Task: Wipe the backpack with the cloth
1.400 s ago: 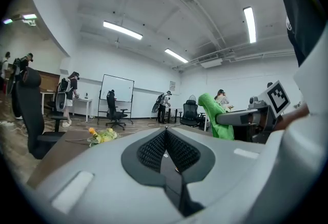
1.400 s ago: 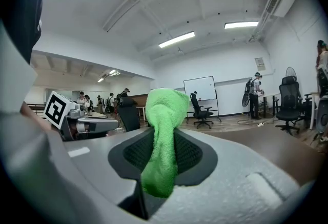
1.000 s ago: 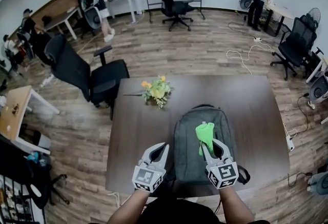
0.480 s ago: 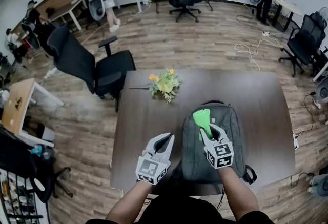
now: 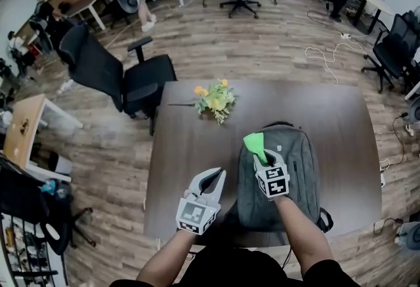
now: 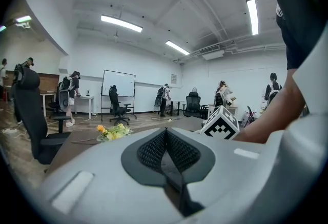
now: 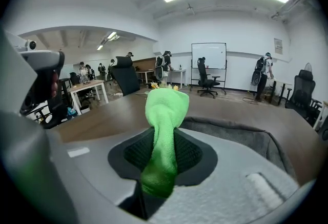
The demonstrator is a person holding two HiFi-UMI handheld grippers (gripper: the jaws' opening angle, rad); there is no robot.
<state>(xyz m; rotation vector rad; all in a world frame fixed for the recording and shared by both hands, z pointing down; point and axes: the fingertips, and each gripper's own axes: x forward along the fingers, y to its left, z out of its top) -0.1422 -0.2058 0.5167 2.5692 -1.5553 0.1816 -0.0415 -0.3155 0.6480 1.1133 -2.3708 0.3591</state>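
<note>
Finds backpack (image 5: 295,174) flat on table (image 5: 184,148), toward the near right corner. Clamps right gripper (image 5: 262,159) jaws on green cloth (image 5: 254,142) over the backpack's far left corner; cannot tell contact. Holds left gripper (image 5: 213,178) above the table's near edge, just left of backpack, jaws closed on nothing.

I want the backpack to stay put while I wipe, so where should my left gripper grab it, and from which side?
Probably its left side edge, coming from the left. The backpack lies flat on the table with that edge facing the left gripper, shut and empty beside it. The cloth in the right gripper is farther along that edge.
</note>
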